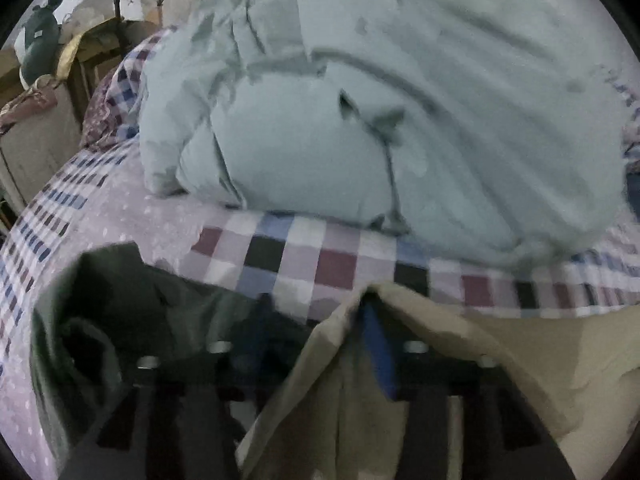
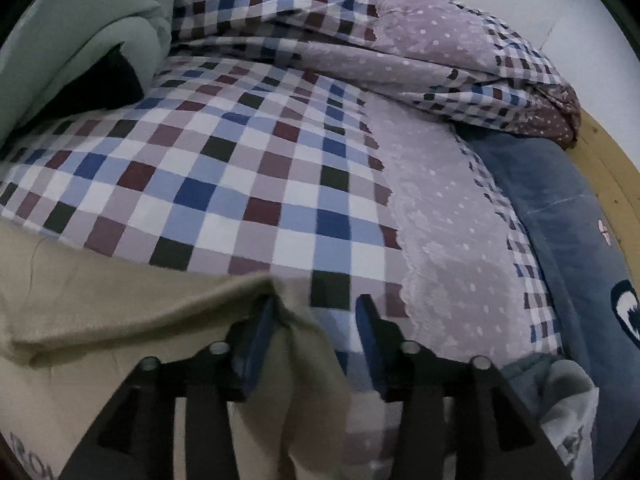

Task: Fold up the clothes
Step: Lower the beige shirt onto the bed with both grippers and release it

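Note:
A beige garment [image 1: 520, 344] lies on the checked bedcover [image 1: 304, 256]; one corner of it is draped over the right finger of my left gripper [image 1: 316, 304]. That gripper's jaws stand apart, and the blue pad [image 1: 376, 348] shows under the cloth. A dark green garment [image 1: 100, 288] lies bunched at the lower left. In the right wrist view the same beige garment [image 2: 100, 300] spreads out to the left. A fold of it runs between the parted fingers of my right gripper [image 2: 318, 300] and rests against the left pad [image 2: 260, 332]. Neither gripper pinches the cloth.
A pale green duvet [image 1: 400, 100] is heaped at the back of the bed. The checked bedcover [image 2: 240, 160] has a lilac dotted band. A blue cushion [image 2: 568, 220] lies by the wooden bed edge [image 2: 612, 168]. A grey cloth [image 2: 568, 400] sits at the lower right. A plush toy [image 1: 40, 36] stands on furniture to the left.

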Tool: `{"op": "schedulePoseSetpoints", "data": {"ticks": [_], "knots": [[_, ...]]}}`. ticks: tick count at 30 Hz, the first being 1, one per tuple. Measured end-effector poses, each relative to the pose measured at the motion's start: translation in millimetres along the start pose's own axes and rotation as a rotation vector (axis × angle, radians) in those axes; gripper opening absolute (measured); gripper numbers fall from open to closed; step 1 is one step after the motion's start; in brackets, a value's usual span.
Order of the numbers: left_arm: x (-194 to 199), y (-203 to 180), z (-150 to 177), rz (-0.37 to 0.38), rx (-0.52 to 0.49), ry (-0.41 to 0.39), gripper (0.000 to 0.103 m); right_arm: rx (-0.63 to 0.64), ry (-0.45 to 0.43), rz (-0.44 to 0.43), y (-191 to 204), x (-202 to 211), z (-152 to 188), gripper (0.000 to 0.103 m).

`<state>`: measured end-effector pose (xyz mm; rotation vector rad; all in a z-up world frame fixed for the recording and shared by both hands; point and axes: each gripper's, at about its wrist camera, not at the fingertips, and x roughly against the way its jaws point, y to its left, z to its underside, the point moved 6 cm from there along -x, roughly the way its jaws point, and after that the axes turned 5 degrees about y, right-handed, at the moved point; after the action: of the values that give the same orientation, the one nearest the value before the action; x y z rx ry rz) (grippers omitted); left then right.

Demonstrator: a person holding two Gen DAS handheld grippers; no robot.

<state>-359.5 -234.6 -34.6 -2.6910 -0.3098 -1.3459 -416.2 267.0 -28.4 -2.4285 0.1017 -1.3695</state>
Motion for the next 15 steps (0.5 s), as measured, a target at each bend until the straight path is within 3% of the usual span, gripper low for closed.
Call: {"op": "schedulePoseSetpoints", "data": {"ticks": [2, 5, 9, 11, 13, 15], "knots": [[16, 0, 2, 0.013, -0.003, -0.006, 0.080, 0.013, -0.010, 0.010, -7, 14, 5, 0.050], [52, -5, 12, 0.062, 0.009, -0.044, 0.083, 0.044, -0.021, -0.011, -6, 39, 20, 0.051], [114, -14, 45, 0.150, 0.049, -0.104, 0.083, 0.095, -0.030, -0.221, 29, 69, 45, 0.050], [144, -18, 67, 0.177, 0.067, -0.130, 0.084, 0.134, -0.017, -0.287, 51, 72, 50, 0.042], [172, -22, 89, 0.203, 0.081, -0.157, 0.084, 0.172, -0.002, -0.342, 73, 74, 54, 0.010], [190, -28, 111, 0.221, 0.069, -0.183, 0.084, 0.185, 0.014, -0.357, 87, 68, 52, 0.004]]}}
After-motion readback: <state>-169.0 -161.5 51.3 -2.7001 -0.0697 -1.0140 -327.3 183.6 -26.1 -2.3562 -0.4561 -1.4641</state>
